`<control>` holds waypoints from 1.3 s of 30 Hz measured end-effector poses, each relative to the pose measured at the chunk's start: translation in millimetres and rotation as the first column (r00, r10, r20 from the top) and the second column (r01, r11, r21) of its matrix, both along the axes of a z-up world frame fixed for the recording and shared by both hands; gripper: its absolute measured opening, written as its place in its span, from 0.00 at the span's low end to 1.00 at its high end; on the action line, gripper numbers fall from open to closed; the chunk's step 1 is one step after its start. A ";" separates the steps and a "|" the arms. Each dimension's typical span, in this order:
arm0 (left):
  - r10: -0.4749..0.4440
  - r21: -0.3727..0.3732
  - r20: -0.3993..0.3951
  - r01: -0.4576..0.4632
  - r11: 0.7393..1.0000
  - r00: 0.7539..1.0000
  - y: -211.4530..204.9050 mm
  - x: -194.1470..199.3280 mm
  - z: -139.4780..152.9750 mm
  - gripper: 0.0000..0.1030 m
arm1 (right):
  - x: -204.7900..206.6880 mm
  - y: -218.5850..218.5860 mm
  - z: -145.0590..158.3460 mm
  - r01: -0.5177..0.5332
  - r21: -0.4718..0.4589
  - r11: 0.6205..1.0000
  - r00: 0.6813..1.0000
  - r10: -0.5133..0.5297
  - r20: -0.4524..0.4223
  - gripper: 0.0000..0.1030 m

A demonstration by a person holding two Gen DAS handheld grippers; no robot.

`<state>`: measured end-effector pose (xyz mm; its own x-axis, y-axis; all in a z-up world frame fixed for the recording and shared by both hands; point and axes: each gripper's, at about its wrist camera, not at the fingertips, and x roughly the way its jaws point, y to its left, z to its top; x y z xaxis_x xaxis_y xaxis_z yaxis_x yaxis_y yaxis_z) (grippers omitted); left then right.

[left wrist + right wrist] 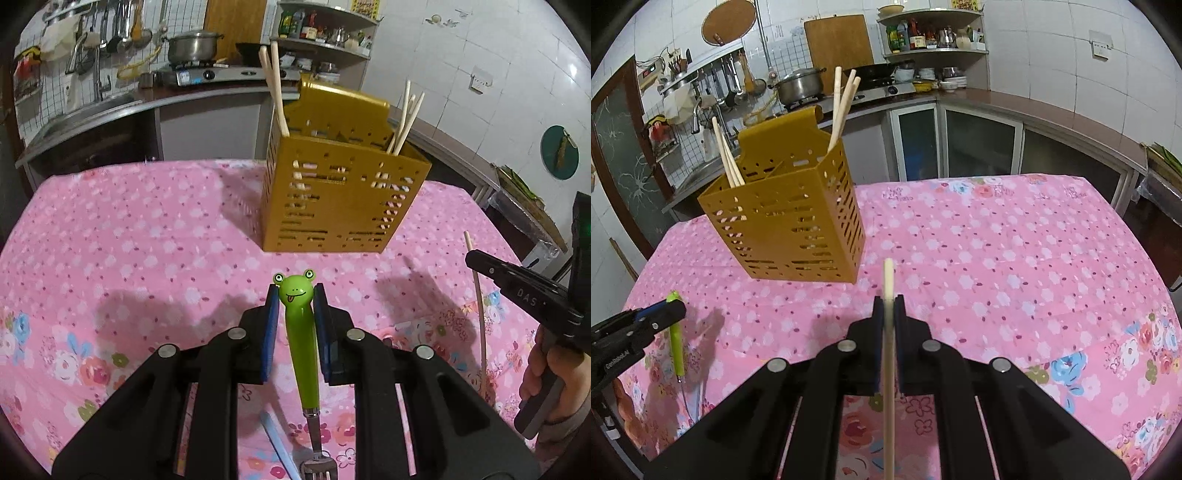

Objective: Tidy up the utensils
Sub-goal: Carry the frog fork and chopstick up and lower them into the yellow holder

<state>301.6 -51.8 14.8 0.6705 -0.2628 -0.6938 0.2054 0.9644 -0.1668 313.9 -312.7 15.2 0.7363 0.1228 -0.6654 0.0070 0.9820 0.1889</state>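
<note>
My left gripper (295,295) is shut on a green frog-headed fork (300,332), its handle up between the blue pads and its tines hanging low near the frame's bottom. My right gripper (888,306) is shut on a pale wooden chopstick (888,350) that sticks up past the fingertips. A mustard-yellow slotted utensil holder (340,192) stands on the pink floral tablecloth ahead of both grippers, with chopsticks (275,88) leaning in its compartments. In the right wrist view the holder (790,225) is up left, and the left gripper (670,308) with the fork (676,347) shows at the left edge.
A pale blue stick-like thing (277,443) lies on the cloth under my left gripper. The right gripper (476,258) with its chopstick (478,302) and a hand (554,384) enters the left wrist view at the right. Kitchen counter, stove and pot (801,86) stand behind the table (997,258).
</note>
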 end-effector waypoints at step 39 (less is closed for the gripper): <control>0.062 -0.002 0.387 -0.066 0.998 0.920 13.7 -4.7 120.7 0.17 | 18.6 6.3 103.3 -0.023 0.048 0.999 0.928 0.004 0.373 0.06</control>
